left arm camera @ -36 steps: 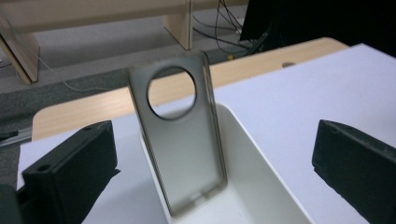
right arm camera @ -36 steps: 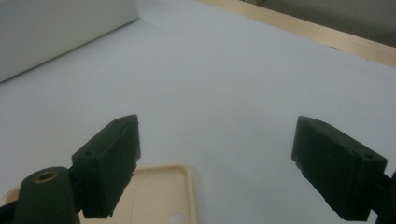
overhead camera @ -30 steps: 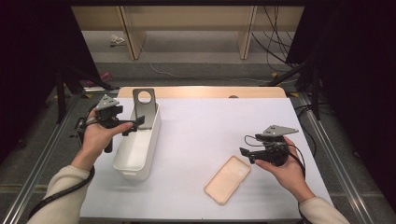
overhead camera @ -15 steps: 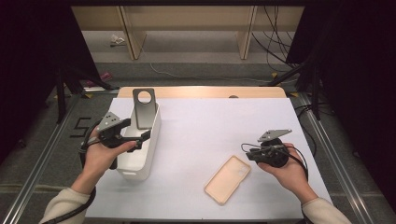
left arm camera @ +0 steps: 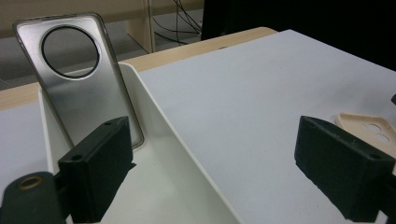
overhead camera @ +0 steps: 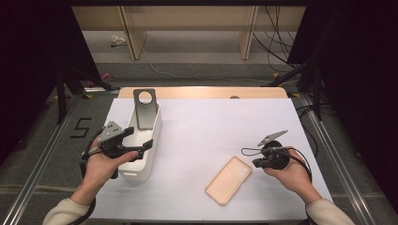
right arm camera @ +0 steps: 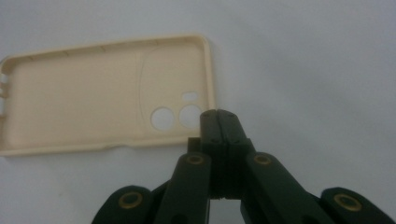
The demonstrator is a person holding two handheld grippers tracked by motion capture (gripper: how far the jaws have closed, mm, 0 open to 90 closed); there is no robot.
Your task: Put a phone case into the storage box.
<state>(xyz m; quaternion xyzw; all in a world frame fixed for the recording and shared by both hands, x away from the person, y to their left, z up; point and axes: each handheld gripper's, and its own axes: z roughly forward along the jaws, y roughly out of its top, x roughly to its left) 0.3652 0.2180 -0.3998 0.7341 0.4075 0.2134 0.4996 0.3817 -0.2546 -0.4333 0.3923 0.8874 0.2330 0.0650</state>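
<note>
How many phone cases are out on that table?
2. A grey phone case stands upright, leaning in the far end of the white bin. A beige phone case lies flat on the table, open side up. Others could be hidden inside the bin.

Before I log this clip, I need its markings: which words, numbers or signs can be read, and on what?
"5": a dark figure on the grey floor, left of the table.
No print can be read on the grey phone case, the beige phone case or the white bin.

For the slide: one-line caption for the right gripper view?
Right gripper, jaws shut and empty, poised at the camera-cutout corner of the beige phone case on the white table.
</note>
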